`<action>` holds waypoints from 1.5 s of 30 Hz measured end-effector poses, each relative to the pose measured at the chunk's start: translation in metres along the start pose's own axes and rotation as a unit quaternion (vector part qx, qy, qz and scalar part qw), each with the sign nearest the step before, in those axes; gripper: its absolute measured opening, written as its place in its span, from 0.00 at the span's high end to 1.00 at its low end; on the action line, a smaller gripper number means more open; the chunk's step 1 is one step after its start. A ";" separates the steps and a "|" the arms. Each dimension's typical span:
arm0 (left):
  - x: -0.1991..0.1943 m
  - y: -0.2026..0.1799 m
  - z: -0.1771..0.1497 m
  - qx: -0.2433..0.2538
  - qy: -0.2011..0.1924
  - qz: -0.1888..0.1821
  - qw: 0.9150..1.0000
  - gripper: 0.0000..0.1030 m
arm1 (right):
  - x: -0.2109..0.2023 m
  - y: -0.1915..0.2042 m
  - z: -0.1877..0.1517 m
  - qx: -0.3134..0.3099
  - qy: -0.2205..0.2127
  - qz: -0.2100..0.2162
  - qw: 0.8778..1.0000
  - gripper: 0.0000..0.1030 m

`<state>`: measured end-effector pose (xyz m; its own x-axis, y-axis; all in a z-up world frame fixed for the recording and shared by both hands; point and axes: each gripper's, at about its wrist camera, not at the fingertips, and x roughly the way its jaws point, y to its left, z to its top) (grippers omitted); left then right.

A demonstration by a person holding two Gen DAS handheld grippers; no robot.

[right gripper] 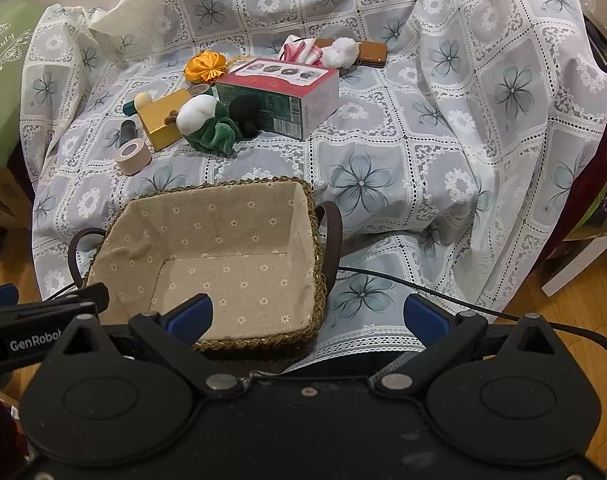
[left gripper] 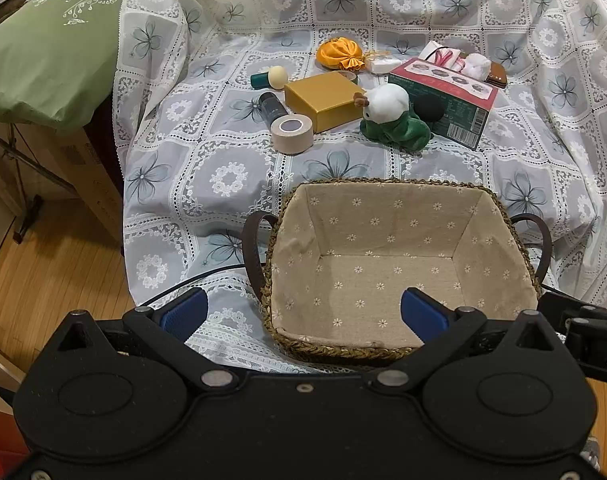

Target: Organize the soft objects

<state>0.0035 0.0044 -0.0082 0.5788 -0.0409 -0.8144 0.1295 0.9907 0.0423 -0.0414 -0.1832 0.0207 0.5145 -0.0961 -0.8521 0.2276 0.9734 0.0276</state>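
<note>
Both the left gripper (left gripper: 303, 312) and right gripper (right gripper: 307, 314) gape empty above the lined basket (left gripper: 403, 346), while the green-and-white plush toy (left gripper: 391, 118), light and squashy, likely invites a pinch across its body.

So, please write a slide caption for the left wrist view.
Open left gripper above an empty lined basket, soft toys and boxes beyond.

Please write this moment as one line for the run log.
phase: before first pick | left gripper: open, holds nothing | right gripper: open, holds nothing | basket: nothing inside | plush toy: on cloth
</note>
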 end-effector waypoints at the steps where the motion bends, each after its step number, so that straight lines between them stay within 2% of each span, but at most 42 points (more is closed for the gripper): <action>1: 0.000 0.000 0.000 0.000 0.000 0.000 1.000 0.03 | 0.000 0.000 0.000 0.000 0.000 0.000 1.000 0.01; 38: 0.000 0.003 -0.005 -0.004 0.004 0.000 1.000 0.03 | 0.000 0.001 -0.001 0.002 0.000 0.004 1.000 0.01; 45: 0.001 0.006 -0.004 -0.017 0.003 -0.015 1.000 0.03 | -0.001 0.001 0.000 0.005 0.001 0.011 1.000 0.01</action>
<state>0.0019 0.0111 -0.0109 0.5706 -0.0707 -0.8182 0.1199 0.9928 -0.0021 -0.0415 -0.1824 0.0214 0.5177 -0.0740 -0.8524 0.2239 0.9732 0.0515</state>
